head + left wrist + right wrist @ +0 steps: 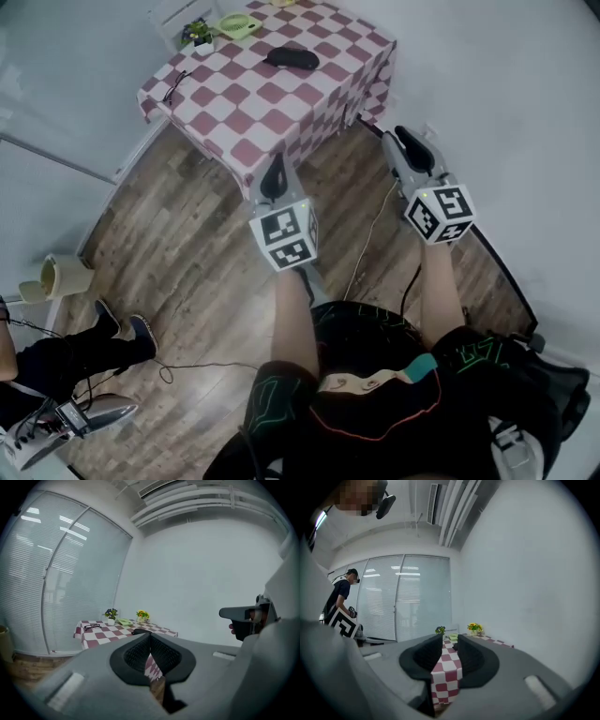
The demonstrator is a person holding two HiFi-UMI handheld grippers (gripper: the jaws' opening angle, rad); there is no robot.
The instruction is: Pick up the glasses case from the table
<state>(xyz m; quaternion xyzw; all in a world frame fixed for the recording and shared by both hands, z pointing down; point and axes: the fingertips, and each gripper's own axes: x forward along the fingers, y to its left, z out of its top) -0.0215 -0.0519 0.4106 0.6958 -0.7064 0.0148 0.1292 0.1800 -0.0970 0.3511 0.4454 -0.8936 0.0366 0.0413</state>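
Observation:
The black glasses case (292,58) lies on the table with the red and white checked cloth (246,96), towards its far side. Both grippers hang in the air over the wooden floor, short of the table's near corner and pointing at it. My left gripper (274,161) is shut with nothing in it; its pads meet at the tips (150,635). The case (140,631) shows as a dark shape just above those tips. My right gripper (403,133) is slightly open and empty, and the checked cloth shows through the narrow gap (450,638).
On the table are a pair of spectacles (173,86), a green dish (238,25), a small potted plant (198,34) and yellow flowers (474,627). A cable (370,234) lies on the floor. A beige bin (58,277) and another person (75,356) are at left. A white wall runs along the right.

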